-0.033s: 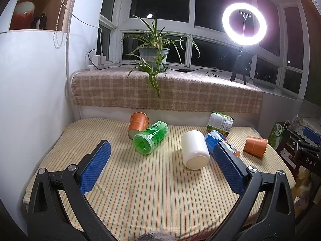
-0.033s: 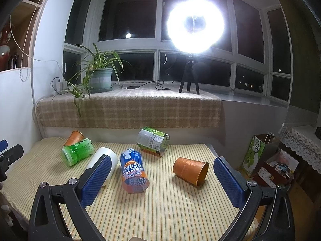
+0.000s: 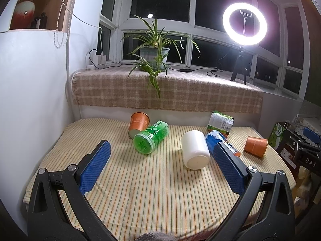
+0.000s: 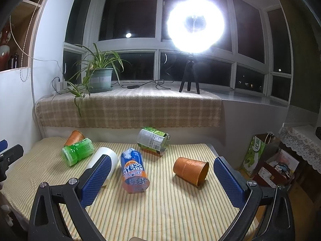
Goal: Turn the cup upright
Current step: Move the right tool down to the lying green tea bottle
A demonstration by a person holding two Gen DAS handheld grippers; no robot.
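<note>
Several cups lie on their sides on the striped table (image 3: 152,196). In the left wrist view: an orange cup (image 3: 138,123) at the back, a green cup (image 3: 150,137) leaning on it, a white cup (image 3: 195,150) mid-table, a blue-orange cup (image 3: 220,140), a green-label cup (image 3: 220,120) and another orange cup (image 3: 256,146) at the right. In the right wrist view the orange cup (image 4: 191,170) lies ahead, the blue-orange cup (image 4: 134,170) left of it, then the white cup (image 4: 109,156) and green cup (image 4: 78,151). My left gripper (image 3: 160,160) and right gripper (image 4: 160,177) are open, empty, short of the cups.
A plaid-covered ledge (image 3: 166,92) runs behind the table with a potted plant (image 3: 154,54) and a ring light (image 3: 244,24) on a tripod. A white wall (image 3: 30,100) stands at the left. Bags and boxes (image 4: 268,160) sit beyond the table's right edge.
</note>
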